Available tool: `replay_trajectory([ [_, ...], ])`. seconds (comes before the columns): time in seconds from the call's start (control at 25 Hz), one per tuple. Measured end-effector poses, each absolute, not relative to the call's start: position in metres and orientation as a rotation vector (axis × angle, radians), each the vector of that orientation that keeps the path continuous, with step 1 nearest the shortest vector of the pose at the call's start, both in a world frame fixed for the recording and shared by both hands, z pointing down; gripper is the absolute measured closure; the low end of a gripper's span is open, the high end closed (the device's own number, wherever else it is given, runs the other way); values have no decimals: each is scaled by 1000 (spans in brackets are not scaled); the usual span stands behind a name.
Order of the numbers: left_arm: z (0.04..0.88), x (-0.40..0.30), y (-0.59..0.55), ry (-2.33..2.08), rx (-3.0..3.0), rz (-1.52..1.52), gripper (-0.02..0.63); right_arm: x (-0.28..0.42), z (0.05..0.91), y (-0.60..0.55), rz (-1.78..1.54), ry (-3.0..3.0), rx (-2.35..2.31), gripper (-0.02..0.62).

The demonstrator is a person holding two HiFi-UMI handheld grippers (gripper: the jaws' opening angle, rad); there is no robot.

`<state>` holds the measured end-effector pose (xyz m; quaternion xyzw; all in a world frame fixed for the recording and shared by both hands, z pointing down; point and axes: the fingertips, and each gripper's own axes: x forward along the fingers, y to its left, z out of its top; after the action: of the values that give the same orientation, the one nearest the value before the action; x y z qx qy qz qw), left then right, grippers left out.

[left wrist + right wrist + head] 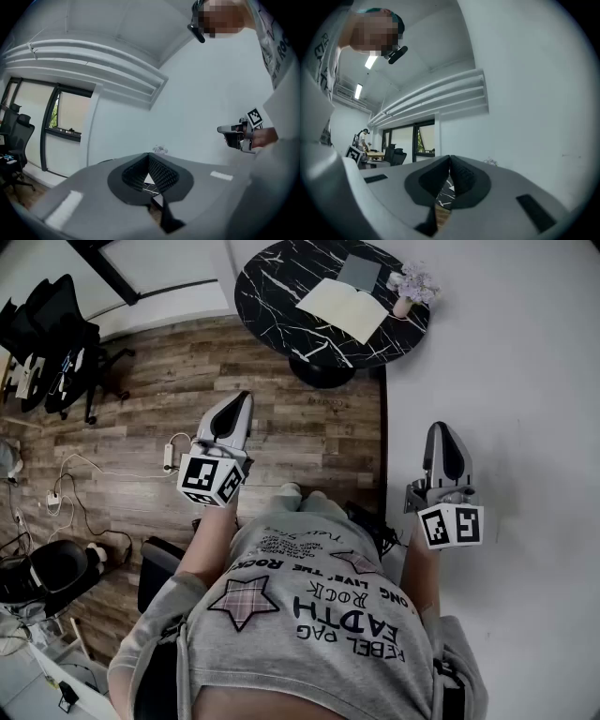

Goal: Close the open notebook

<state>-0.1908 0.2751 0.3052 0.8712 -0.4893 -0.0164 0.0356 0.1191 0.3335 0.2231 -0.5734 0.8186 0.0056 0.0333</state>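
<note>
The open notebook (342,307) lies flat on the far round black marble tabletop (272,282), just left of a small vase of flowers (409,289). What looks like a grey closed book (359,271) lies at its far edge. The left gripper (244,401) and right gripper (441,430) are level and near the person, well apart from the notebook, with jaws clenched and empty.

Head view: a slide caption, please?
Left gripper and right gripper, both shut, held short of the round table bearing the open notebook.
</note>
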Motion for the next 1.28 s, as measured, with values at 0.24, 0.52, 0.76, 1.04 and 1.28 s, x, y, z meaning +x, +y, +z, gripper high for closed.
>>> replay_trajectory([
  [0.24,305,-182,276,-1489,2693,-37,597,123,224,335,23,2530,-1760,581],
  [0.52,302,-176,276,-1470,2709,-32,597,119,222,335,31,2551,-1727,581],
  [0.76,299,-167,271,-1478,2717,-29,597,126,224,328,-5,2555,-1696,581],
  [1.04,298,-155,268,-1516,2704,-28,597,139,232,315,-24,2584,-1669,581],
  [1.28,304,-148,266,-1566,2664,-34,597,150,237,306,-46,2599,-1616,581],
])
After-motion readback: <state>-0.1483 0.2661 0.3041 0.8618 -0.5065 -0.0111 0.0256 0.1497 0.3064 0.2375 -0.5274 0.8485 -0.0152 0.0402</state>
